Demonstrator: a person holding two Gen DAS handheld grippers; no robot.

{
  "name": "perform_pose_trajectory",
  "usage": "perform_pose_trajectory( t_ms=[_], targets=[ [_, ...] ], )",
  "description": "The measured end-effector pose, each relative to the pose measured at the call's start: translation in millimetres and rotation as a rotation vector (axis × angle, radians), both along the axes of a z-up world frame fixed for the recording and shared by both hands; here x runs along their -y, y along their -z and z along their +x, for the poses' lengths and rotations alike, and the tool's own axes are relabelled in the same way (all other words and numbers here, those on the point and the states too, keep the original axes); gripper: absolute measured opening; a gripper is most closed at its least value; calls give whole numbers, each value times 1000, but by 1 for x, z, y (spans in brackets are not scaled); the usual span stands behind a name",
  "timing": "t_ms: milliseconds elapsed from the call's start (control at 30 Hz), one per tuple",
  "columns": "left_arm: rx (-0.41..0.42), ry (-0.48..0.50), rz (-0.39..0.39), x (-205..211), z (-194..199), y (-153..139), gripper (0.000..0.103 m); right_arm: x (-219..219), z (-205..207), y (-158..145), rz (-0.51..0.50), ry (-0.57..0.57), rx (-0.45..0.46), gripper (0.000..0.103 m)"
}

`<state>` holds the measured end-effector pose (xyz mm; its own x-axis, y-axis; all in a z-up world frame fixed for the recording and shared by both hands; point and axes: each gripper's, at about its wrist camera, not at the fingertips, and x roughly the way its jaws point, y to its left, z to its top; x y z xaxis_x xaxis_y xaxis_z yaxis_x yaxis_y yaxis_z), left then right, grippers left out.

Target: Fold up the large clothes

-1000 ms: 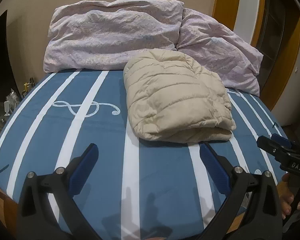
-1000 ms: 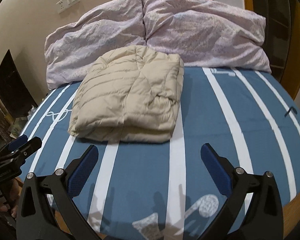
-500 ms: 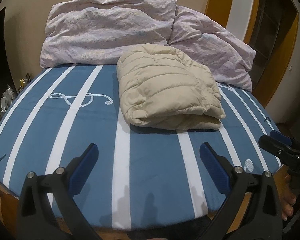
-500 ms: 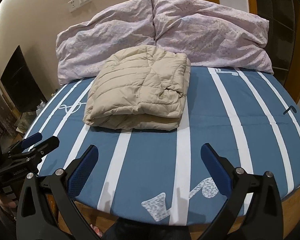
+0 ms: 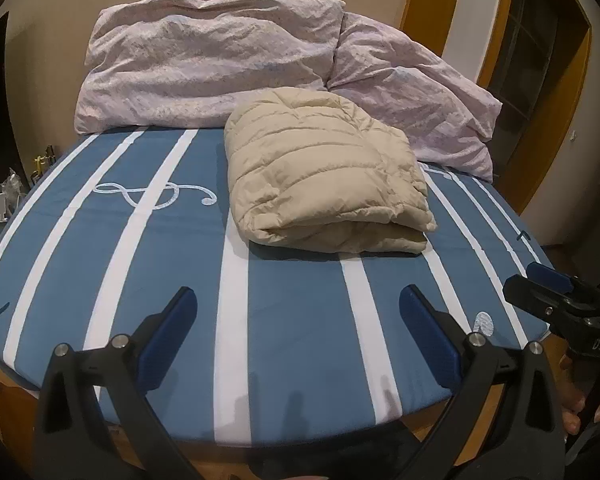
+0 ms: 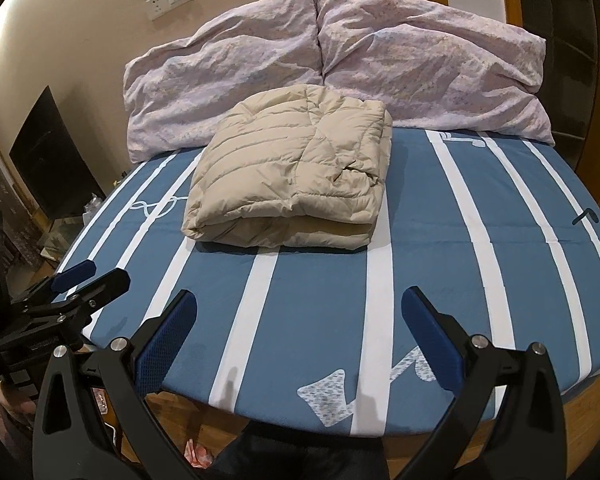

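Observation:
A beige quilted puffer jacket (image 5: pixel 324 184) lies folded into a thick rectangle on the blue striped bed, near the pillows; it also shows in the right wrist view (image 6: pixel 292 176). My left gripper (image 5: pixel 298 308) is open and empty, held over the bed's near edge, well short of the jacket. My right gripper (image 6: pixel 300 308) is open and empty, also back at the near edge. The right gripper shows at the right of the left wrist view (image 5: pixel 560 300), and the left gripper at the left of the right wrist view (image 6: pixel 76 284).
The bed has a blue sheet with white stripes (image 5: pixel 148 264) and a wooden frame (image 6: pixel 588 404). Two crumpled pink pillows (image 5: pixel 204 64) (image 6: pixel 428 68) lean against the wall behind the jacket. A dark cabinet with clutter (image 6: pixel 48 160) stands left of the bed.
Both grippers have pulled back from the jacket toward the bed's near edge and risen; the wooden frame edge now shows below. The jacket has stayed still and both grippers stayed open.

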<state>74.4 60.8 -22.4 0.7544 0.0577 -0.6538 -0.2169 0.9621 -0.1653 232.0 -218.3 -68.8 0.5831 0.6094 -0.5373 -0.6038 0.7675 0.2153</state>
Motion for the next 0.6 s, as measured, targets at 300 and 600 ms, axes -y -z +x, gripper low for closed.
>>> perform_pose_trajectory(
  t_ms=[300, 600],
  targets=[
    [-2, 15, -21, 1, 1, 0, 101, 0, -1, 1, 16, -25, -22, 102],
    [1, 14, -20, 2, 1, -3, 101, -2, -3, 2, 14, -28, -25, 102]
  ],
)
